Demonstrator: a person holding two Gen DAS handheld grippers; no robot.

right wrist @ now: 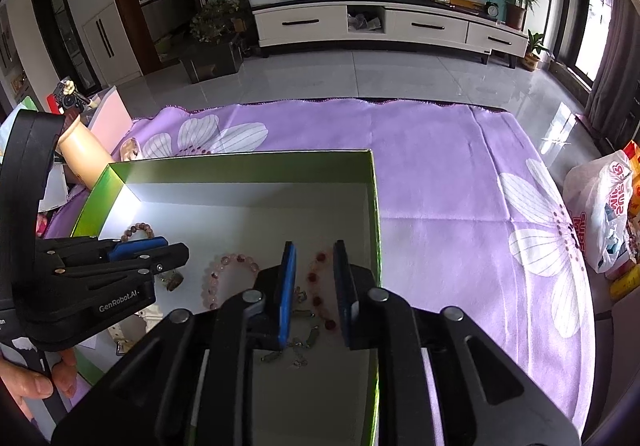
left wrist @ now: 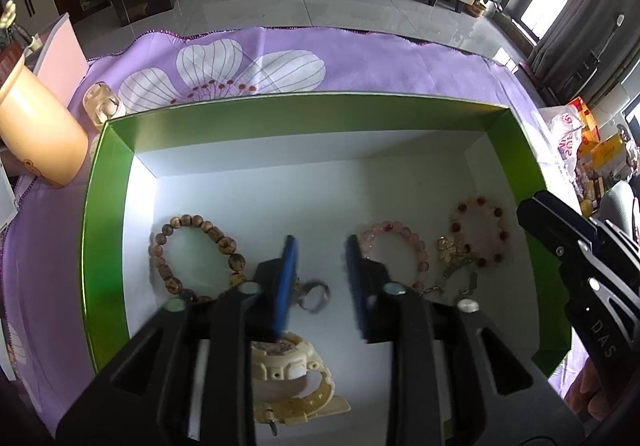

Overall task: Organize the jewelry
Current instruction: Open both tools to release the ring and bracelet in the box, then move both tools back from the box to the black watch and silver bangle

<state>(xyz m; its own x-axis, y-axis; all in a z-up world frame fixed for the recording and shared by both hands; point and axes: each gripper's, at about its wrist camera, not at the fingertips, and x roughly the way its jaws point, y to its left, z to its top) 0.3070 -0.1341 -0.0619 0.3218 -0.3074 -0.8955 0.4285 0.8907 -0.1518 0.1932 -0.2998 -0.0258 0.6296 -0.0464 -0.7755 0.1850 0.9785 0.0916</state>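
Observation:
A green box (left wrist: 105,181) with a white floor holds the jewelry: a brown wooden bead bracelet (left wrist: 160,242), a silver ring (left wrist: 316,296), a cream watch (left wrist: 296,374), a pink bead bracelet (left wrist: 404,234), a red-and-pink bead bracelet (left wrist: 500,230) and a gold chain with a charm (left wrist: 452,250). My left gripper (left wrist: 320,246) is open above the ring and watch, holding nothing. My right gripper (right wrist: 314,250) is open over the red-and-pink bracelet (right wrist: 318,278) and the chain (right wrist: 300,342), near the box's right wall (right wrist: 376,230). It holds nothing.
The box sits on a purple flowered cloth (right wrist: 460,181). A tan vase (left wrist: 36,133) and a small clear case (left wrist: 102,103) stand left of the box. A plastic bag (right wrist: 600,205) lies at the right edge. A pink box (left wrist: 60,57) stands at the far left.

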